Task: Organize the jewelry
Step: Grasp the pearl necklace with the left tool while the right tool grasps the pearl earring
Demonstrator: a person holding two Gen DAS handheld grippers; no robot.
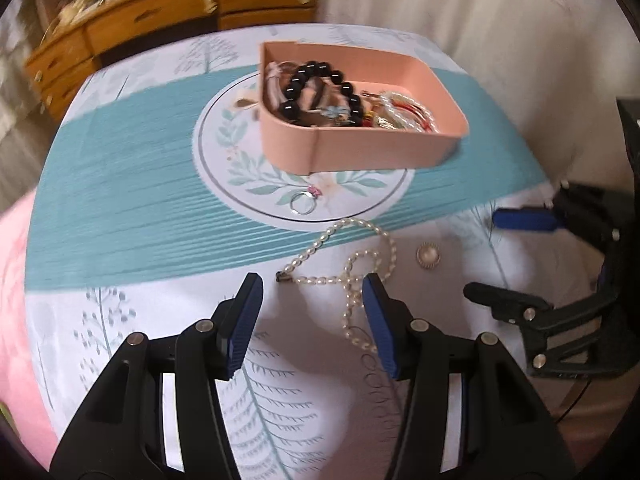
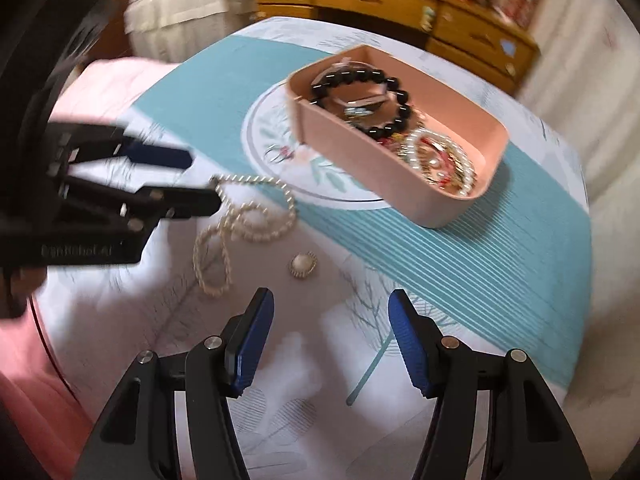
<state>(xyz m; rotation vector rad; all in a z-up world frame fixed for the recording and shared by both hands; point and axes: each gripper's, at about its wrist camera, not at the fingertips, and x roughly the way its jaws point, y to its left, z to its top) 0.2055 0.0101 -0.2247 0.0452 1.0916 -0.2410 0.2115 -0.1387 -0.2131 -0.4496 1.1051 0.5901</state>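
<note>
Left gripper: nearest the lens in the left wrist view; black arms, blue ribbed pads, jaws parted, nothing pressed between them; pointing steeply down at the cloth.
Pearl necklace: loose on the tablecloth, looped over itself; 1 loop and the clasp end just ahead of the left fingertips, a trailing strand running back beside the inner face of the right-hand pad; contact with that pad cannot be told.
Right gripper: jaws apart, gap wider than on the left, empty; bare cloth between the pads; picture blurred.
Round pearl brooch: flat on the cloth, gold rim, just ahead of the right gripper's left fingertip and beside the necklace, apart from both.
Ring: silver band with a pink stone, on the printed white circle of the cloth, just in front of the box, well apart from the grippers.
Pink box: open-topped, rounded corners, on the far half of the printed circle and the teal stripe.
Box contents: black bead bracelet at 1 end; tangle of pearl, red and gold pieces at the other; finer items too small to tell.
Tablecloth: white with leaf and tree prints, 1 broad teal band.
Wooden dresser: behind the table, drawers shut, cluttered top blurred.
Pink fabric: beside the table edge.
</note>
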